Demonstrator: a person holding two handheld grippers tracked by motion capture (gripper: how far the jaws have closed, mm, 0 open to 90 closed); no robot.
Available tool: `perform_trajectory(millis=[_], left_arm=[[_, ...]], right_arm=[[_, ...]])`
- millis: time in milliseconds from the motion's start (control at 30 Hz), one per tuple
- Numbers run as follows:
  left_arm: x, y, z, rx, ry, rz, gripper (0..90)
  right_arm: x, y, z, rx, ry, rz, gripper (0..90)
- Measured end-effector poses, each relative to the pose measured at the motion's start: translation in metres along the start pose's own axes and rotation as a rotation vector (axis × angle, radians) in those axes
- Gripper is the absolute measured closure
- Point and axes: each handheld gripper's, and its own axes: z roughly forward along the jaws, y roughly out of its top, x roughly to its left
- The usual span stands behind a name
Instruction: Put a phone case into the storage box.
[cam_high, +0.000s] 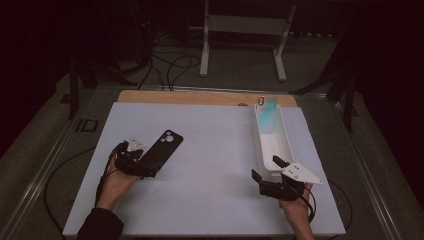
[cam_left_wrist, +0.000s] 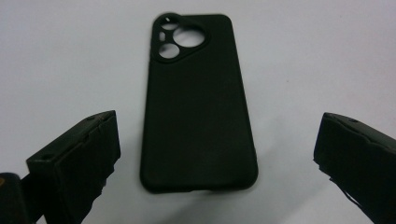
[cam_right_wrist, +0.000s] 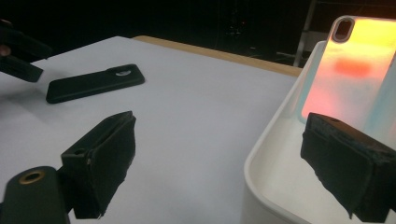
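Observation:
A black phone case (cam_high: 163, 146) (cam_left_wrist: 198, 100) lies flat on the white table, camera cut-outs at its far end. My left gripper (cam_high: 134, 161) (cam_left_wrist: 212, 158) is open just behind the case's near end, one jaw on each side of it and neither touching. A long white tray (cam_high: 272, 142) (cam_right_wrist: 275, 186) stands at the right, with a translucent teal-to-orange phone case (cam_high: 267, 114) (cam_right_wrist: 350, 74) leaning in its far end. My right gripper (cam_high: 267, 168) (cam_right_wrist: 219, 161) is open at the tray's near end, its jaws astride the near rim. The black case (cam_right_wrist: 95, 83) lies far left in the right gripper view.
The white table surface (cam_high: 210, 150) spans the middle between both hands. A wooden strip (cam_high: 200, 97) runs along its far edge. Beyond it are cables on the floor and a white metal stand (cam_high: 245, 30).

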Motion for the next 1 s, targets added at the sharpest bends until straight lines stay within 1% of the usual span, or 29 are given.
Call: perform_trajectory(millis=[200, 300, 467, 533, 600, 733, 867, 933, 1000], left_arm=[[0.003, 0.003, 0.014, 0.046, -0.007, -0.001, 1.4], [0.003, 0.005, 0.020, 0.069, -0.008, 0.010, 1.7], [0.004, 0.011, 0.033, 0.098, -0.002, 0.014, 2.3], [0.006, 0.012, 0.037, 0.107, -0.003, 0.007, 2.3], [0.007, 0.013, 0.041, 0.121, 0.002, 0.008, 2.4], [0.008, 0.014, 0.048, 0.139, 0.008, 0.005, 2.6], [0.009, 0.015, 0.052, 0.150, 0.016, 0.005, 3.3], [0.009, 0.015, 0.053, 0.150, 0.015, -0.004, 3.8], [0.009, 0.014, 0.056, 0.159, 0.019, 0.000, 4.3]], right_arm=[[0.000, 0.000, 0.000, 0.007, 0.001, -0.002, 10.2], [0.000, 0.000, 0.001, 0.009, 0.002, -0.003, 10.2], [0.001, -0.001, 0.002, 0.009, 0.004, 0.000, 10.2], [0.000, -0.001, 0.002, 0.008, 0.004, 0.001, 10.2], [0.000, -0.001, 0.002, 0.008, 0.003, 0.002, 10.2], [0.000, -0.001, 0.001, 0.008, 0.003, 0.003, 10.2], [0.000, -0.001, 0.001, 0.008, 0.003, 0.005, 10.2], [0.000, -0.001, 0.001, 0.007, 0.002, 0.004, 10.2], [0.000, -0.001, 0.001, 0.009, 0.001, 0.003, 10.2]])
